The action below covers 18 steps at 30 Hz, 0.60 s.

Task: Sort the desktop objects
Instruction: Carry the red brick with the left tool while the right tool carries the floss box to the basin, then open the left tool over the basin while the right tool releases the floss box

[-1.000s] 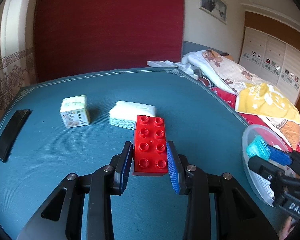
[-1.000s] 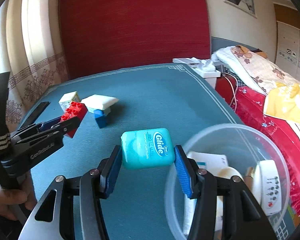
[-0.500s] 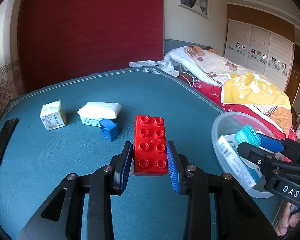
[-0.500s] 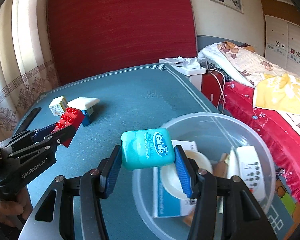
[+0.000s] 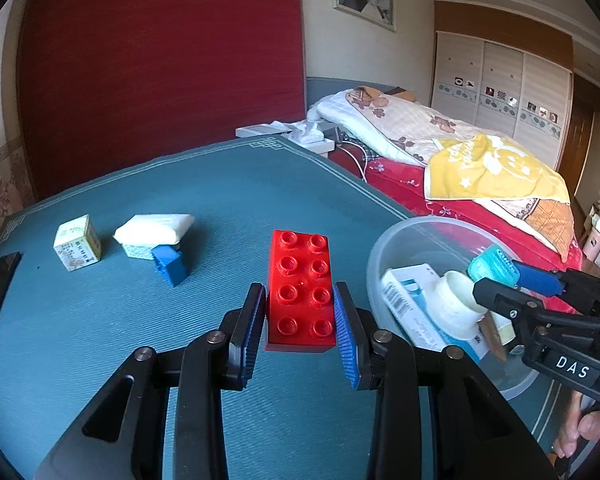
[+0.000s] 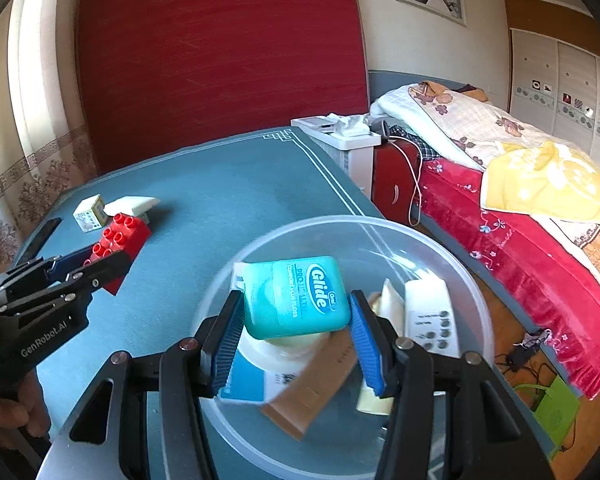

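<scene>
Currently: both grippers loaded, drop-off step.
R gripper (image 6: 296, 330) clamped on teal floss box (image 6: 296, 298), held over clear bowl (image 6: 452, 256) at table's right edge; next move calls for opening jaws. L gripper (image 5: 300, 330) clamped on red brick (image 5: 302, 288), over table (image 5: 220, 184) centre, beside bowl; judged next in line.

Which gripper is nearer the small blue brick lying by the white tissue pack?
Left. The left gripper, clamping the red brick, is just right of the blue brick. The right gripper, holding the floss box, is over the clear bowl, farther away.
</scene>
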{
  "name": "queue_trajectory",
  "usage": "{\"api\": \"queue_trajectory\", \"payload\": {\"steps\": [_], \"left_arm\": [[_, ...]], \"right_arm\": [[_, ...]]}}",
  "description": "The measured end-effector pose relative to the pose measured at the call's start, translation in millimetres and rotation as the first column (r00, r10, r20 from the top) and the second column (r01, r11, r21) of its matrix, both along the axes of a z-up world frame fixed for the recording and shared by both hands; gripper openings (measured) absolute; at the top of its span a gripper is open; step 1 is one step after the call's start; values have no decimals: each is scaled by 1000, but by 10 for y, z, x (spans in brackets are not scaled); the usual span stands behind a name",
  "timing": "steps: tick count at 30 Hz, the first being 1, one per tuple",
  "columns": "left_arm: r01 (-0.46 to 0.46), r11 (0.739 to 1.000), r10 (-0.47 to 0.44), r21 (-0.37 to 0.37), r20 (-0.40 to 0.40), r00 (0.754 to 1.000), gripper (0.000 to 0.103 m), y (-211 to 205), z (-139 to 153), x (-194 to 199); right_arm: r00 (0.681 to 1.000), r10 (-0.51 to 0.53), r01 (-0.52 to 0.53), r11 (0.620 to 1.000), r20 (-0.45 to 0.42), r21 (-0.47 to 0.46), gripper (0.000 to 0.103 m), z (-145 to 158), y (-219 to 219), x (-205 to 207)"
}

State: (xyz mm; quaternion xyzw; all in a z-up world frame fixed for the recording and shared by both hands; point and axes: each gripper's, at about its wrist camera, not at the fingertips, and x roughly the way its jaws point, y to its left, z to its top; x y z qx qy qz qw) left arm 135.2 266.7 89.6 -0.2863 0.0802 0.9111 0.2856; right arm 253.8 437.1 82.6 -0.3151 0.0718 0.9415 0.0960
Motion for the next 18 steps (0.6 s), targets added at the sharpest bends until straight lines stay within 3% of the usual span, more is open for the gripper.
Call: {"api": "queue_trajectory", "payload": {"steps": [18], "left_arm": [[86, 996, -86, -33, 2, 996, 37, 520, 49, 182]], "right_arm": [[999, 6, -5, 1000, 33, -4, 57, -135, 312, 172]]}}
